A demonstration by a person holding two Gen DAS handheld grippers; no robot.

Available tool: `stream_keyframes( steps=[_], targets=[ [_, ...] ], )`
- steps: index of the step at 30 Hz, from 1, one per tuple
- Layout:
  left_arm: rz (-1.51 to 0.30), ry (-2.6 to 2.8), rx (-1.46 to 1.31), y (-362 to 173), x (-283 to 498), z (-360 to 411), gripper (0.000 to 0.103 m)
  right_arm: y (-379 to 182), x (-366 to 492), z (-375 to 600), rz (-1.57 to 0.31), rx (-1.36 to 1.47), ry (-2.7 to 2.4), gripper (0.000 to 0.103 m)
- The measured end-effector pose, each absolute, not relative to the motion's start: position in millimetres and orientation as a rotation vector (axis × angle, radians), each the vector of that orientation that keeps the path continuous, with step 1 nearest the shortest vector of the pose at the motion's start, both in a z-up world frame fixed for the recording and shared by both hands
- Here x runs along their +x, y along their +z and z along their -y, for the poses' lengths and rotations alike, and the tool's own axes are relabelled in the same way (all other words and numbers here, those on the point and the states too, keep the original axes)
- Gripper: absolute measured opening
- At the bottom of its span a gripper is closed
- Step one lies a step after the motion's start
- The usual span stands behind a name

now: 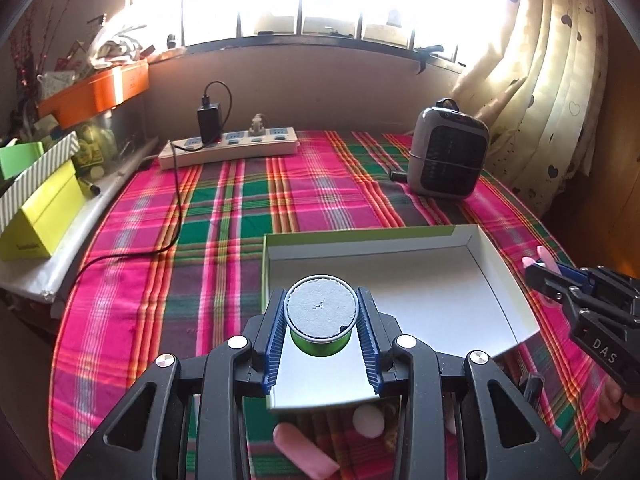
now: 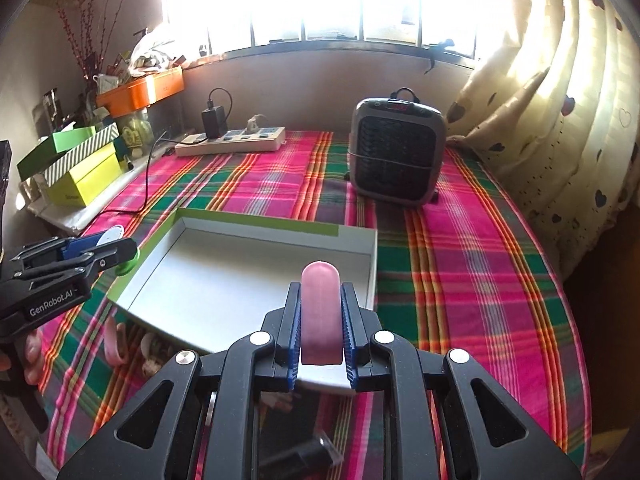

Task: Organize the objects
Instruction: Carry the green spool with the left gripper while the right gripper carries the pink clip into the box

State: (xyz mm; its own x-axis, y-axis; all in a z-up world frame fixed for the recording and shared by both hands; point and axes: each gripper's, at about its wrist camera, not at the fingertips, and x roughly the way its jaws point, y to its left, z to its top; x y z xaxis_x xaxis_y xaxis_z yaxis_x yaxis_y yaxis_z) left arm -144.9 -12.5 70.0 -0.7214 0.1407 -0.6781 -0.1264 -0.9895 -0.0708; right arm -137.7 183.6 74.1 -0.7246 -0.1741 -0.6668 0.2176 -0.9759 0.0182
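L gripper: left black two-finger gripper w/ blue ribbed pads (image 1: 321,316) closed partway round a small green round can w/ grey-white flat top (image 1: 321,320); both pads press the can's sides, can fills the gap between them.
R gripper: right black two-finger gripper w/ blue ribbed pads (image 2: 321,312) closed narrow on a pink rounded oblong bar (image 2: 321,312); pads clamp its long sides, rounded tip sticks out past the fingertips.
Can look: short cylinder, shiny green wall, matte pale top w/ a small mark at centre, dark chip at the rim edge.
Bar look: smooth, dusty pink, stands on edge betw. the pads, long axis along the fingers.
Tray: shallow white cardboard box tray w/ green outer rim (image 1: 460,236), open top, inside looks bare, lies flat on the pink-green plaid cloth (image 1: 224,220).
Can vs tray: held above the tray's near-left corner region, clear of its floor as far as can be told.
Bar vs tray: held over the tray's near-right edge in right wrist view (image 2: 256,216); touching or not – can't tell.
Grippers vs tray: L at tray's left side, R at its right side; each seen from the other's cam (image 2: 100,254) (image 1: 556,276).
Loose items: a pink oblong piece (image 1: 304,456) and a white round piece (image 1: 368,420) on the cloth just in front of tray, under L gripper.
Behind tray: grey portable fan heater (image 1: 448,156) far-right, white power strip w/ black charger plugged in (image 1: 228,146) far-left.
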Motion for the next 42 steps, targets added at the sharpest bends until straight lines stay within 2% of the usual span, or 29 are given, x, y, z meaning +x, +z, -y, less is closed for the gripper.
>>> stream_keyframes(
  steps=[16, 42],
  targets=[
    [0.02, 2.722, -1.214, 40.3, -207.2, 3.1, 0.032, 39.9, -217.7, -171.8, -0.058, 1.221, -2.65, 0.019],
    [-0.006, 2.698, -1.294, 19.3, -229.5, -1.6, 0.032, 21.6, -239.8, -168.9, -0.104, 1.294, -2.634, 0.019]
  ],
)
